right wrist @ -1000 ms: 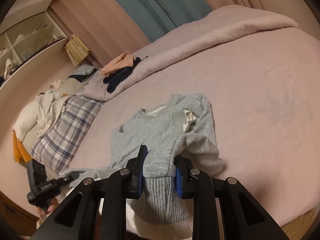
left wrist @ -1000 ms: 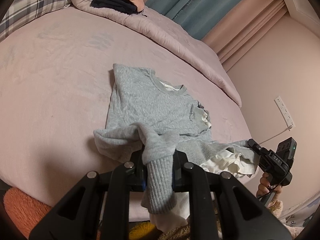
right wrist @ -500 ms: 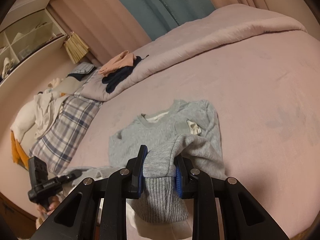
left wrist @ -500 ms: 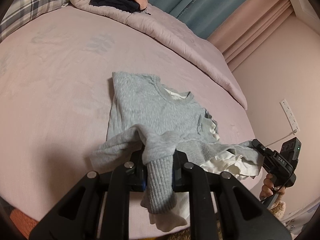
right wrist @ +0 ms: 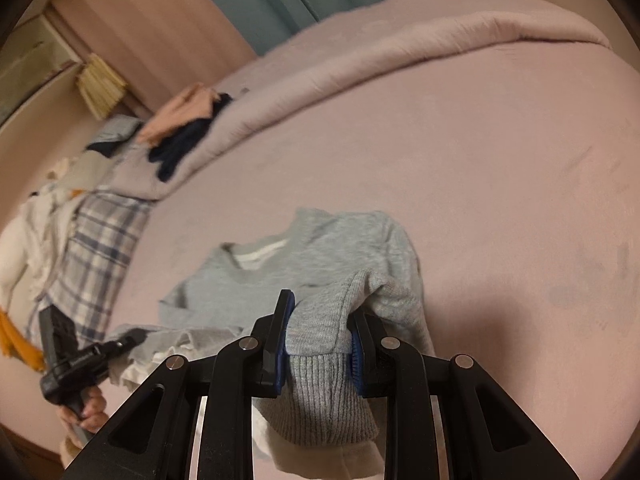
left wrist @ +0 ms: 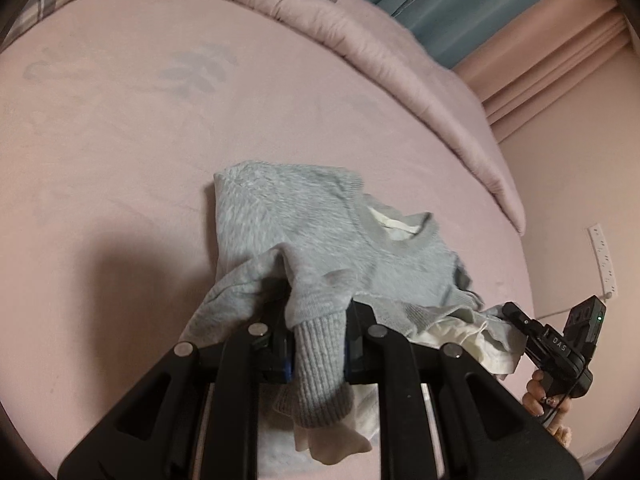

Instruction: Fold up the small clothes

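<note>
A small grey sweater (left wrist: 320, 236) with a white lining at the neck lies chest-up on the pink bed (left wrist: 120, 128). My left gripper (left wrist: 318, 320) is shut on one ribbed hem corner, which hangs out behind its blue pads. My right gripper (right wrist: 322, 328) is shut on the other ribbed hem corner of the grey sweater (right wrist: 312, 260). The hem is lifted and carried over the chest toward the collar. White lining cloth hangs below both grips. Each view shows the other gripper at its edge: right gripper (left wrist: 516, 312), left gripper (right wrist: 132, 336).
A rolled pink duvet (left wrist: 360, 40) runs along the bed's far side with dark and peach clothes (right wrist: 184, 128) on it. A plaid pillow (right wrist: 96, 248) and white laundry lie at the head end. A wall socket strip (left wrist: 604, 260) sits beyond the bed's edge.
Both grippers have moved forward over the bed toward the collar, carrying the hem with them. The sweater's lower half now folds further over its chest. Both grips stay shut.
</note>
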Tool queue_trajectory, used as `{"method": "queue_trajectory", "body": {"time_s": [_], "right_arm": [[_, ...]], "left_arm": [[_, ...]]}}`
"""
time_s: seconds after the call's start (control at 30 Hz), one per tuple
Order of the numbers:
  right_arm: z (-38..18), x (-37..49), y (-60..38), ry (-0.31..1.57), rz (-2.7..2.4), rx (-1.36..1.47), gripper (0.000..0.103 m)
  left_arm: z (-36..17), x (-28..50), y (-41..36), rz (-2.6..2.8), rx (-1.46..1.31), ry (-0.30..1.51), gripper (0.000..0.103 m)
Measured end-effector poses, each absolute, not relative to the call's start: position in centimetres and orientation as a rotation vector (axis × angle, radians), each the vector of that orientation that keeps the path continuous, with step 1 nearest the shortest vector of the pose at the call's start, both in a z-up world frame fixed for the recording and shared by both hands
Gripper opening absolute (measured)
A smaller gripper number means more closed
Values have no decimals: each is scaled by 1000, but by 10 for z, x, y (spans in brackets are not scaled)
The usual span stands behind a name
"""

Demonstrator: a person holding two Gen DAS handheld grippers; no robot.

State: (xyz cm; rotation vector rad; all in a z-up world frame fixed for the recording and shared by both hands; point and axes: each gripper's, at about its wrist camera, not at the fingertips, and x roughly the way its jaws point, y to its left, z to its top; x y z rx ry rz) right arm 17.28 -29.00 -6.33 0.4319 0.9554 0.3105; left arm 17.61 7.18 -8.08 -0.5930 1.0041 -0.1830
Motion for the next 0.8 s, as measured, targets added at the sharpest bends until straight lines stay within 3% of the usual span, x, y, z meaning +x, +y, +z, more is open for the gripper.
{"method": "queue_trajectory", "body": {"time_s": [0.3, 0.4, 0.47, 0.53, 0.63, 0.8], "right_arm": [[-99, 193, -304, 1037, 294, 542, 25], [-97, 192, -307, 1039, 308, 564, 36], [-90, 189, -308, 1030, 303, 564, 49], [-81, 183, -312, 999, 294, 551, 57], [-64, 169, -319, 950, 271, 498, 67], [-49, 146, -325, 916, 217, 360, 67]], "left_arm": [[-113, 196, 84, -148, -676, 1070, 19], [-103, 189, 87, -171, -693, 1053, 36], [-95, 183, 89, -183, -707, 1027, 66], [-82, 171, 88, -186, -692, 989, 77], [-61, 149, 89, -161, -608, 927, 82], [-56, 111, 92, -61, -489, 937, 80]]}}
